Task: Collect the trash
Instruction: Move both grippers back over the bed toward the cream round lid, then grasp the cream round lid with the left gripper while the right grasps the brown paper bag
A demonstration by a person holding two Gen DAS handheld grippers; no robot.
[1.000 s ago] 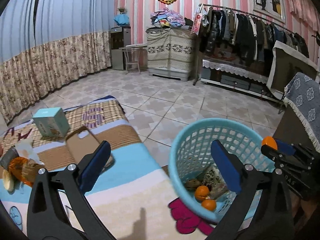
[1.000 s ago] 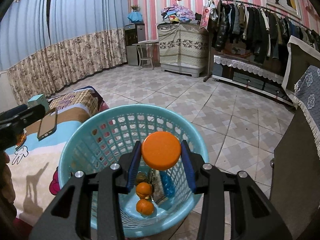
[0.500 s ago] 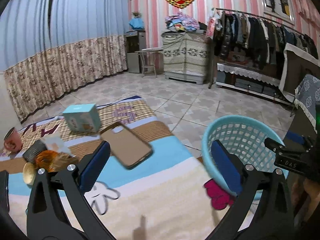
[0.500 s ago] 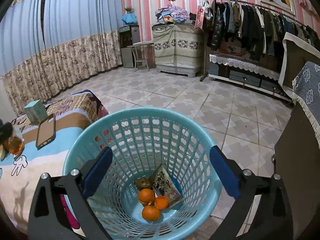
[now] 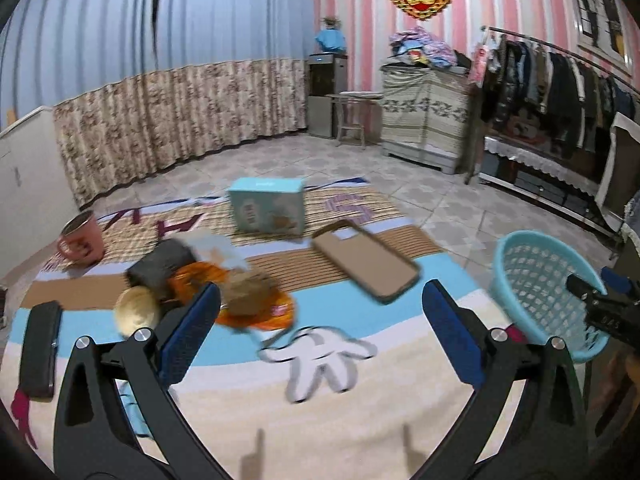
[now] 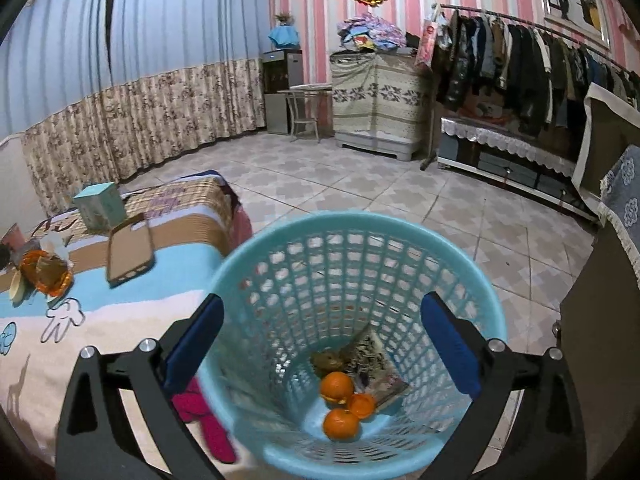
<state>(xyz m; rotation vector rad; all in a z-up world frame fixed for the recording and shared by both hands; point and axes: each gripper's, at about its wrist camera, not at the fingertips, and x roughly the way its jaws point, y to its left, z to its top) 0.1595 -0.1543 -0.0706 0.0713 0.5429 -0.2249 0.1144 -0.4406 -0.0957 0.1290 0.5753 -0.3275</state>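
Right gripper [image 6: 320,344] dropped the orange [image 6: 361,405] into the basket [image 6: 460,252], jaws wide & empty. Left gripper [image 5: 320,328], also open w/ nothing, swung toward what's prob the wrapper pile [image 5: 248,296] next.

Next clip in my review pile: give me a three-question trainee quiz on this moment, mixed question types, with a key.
1. True or false: the right hand-held gripper is shut on an orange.
2. Multiple choice: the brown phone case lies A) inside the basket, B) flat on the blanket, C) on top of the teal box.
3. Fill in: the oranges sit at the bottom of the blue ____.

Key
1. False: its jaws are spread wide above the basket, with nothing between them.
2. B: it lies on the blanket, in front of the teal box.
3. Basket, beside a printed wrapper. The left hand-held gripper is open too, pointing at the orange wrapper pile.
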